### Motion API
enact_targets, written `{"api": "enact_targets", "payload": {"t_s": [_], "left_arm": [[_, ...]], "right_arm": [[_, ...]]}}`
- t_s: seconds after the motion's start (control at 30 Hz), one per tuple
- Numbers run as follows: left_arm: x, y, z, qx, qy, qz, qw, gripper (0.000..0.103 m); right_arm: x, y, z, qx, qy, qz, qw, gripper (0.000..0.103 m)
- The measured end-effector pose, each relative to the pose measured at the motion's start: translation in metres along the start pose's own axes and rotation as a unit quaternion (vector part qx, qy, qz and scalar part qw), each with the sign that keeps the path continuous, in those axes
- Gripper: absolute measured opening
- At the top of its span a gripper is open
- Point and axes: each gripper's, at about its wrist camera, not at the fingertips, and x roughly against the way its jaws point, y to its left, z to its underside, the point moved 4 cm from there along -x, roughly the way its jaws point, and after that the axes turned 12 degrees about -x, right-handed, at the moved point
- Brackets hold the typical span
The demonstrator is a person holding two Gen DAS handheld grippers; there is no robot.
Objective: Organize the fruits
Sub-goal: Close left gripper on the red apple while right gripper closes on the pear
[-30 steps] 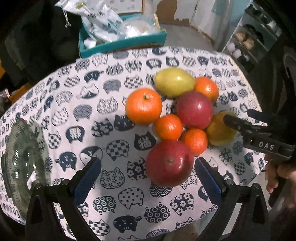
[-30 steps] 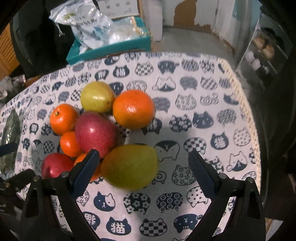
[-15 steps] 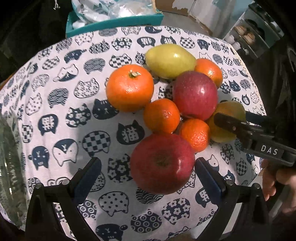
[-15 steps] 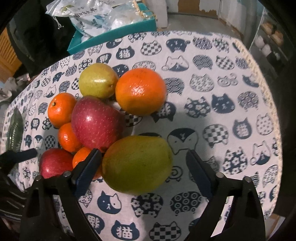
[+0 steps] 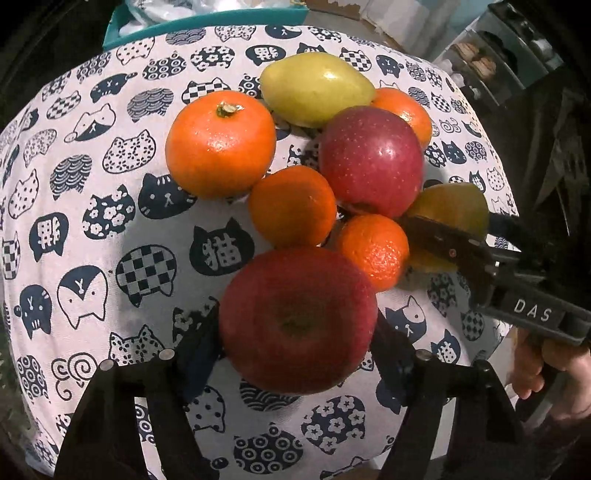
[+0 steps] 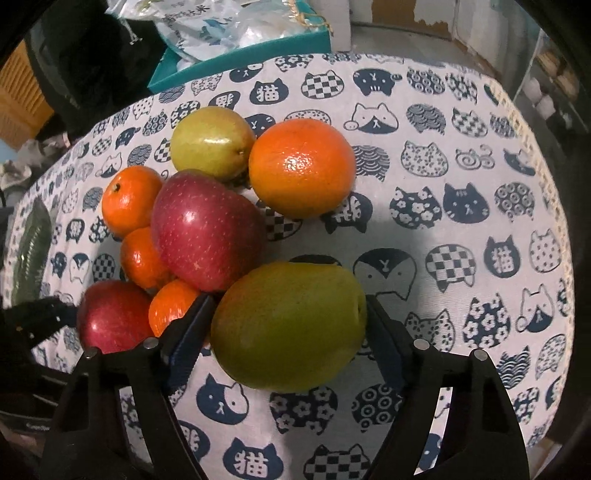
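**Fruit pile, patterned bench point(image 5: 92, 206).** Your fruit sits in one touching cluster on the cat-print cloth.

**Left claw point(image 5: 295, 354).** Its jaws have just been closing and now flank the near red apple point(image 5: 299, 321) at 6 o'clock of the pile; both pads look to be against its sides, so you appear to be grasping it.

**Right claw point(image 6: 288, 332).** Its jaws have also just been closing, on the large green-yellow pear point(image 6: 288, 325) at the pile's 5 o'clock in the right wrist view. The pads seem to press its flanks.

**Risks.**
- The apple touches a small mandarin point(image 5: 373, 251) at its 1 o'clock. Lift it askew and that mandarin may roll.
- The pear leans against the second red apple point(image 6: 207, 229). Pull it away and that apple may tip toward the gap.
- Both fruits are round and glossy. A grip low on the curve could squeeze them out forward.
- Your two claws work close together and could knock each other.

**View differences.**
- The left wrist view shows your right claw point(image 5: 461, 254) from the side and a hand point(image 5: 535, 365) beneath it.
- The right wrist view shows the bagged goods point(image 6: 229, 26) in the teal tray point(image 6: 236, 59) at 12 o'clock, and a green glass dish point(image 6: 33, 254) at 9 o'clock.
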Motion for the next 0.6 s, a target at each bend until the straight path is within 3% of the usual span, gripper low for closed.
{"api": "enact_targets", "payload": {"t_s": [0.37, 0.6], "left_arm": [[0.020, 0.001, 0.006, -0.018, -0.026, -0.039, 0.9987, 0.076], [0.026, 0.001, 0.008, -0.016, -0.029, -0.043, 0.9985, 0.076]], "right_arm": [[0.017, 0.012, 0.011, 0.052, -0.038, 0.038, 0.997, 0.072], [0.016, -0.002, 0.010, 0.017, -0.018, 0.011, 1.000, 0.072]]}}
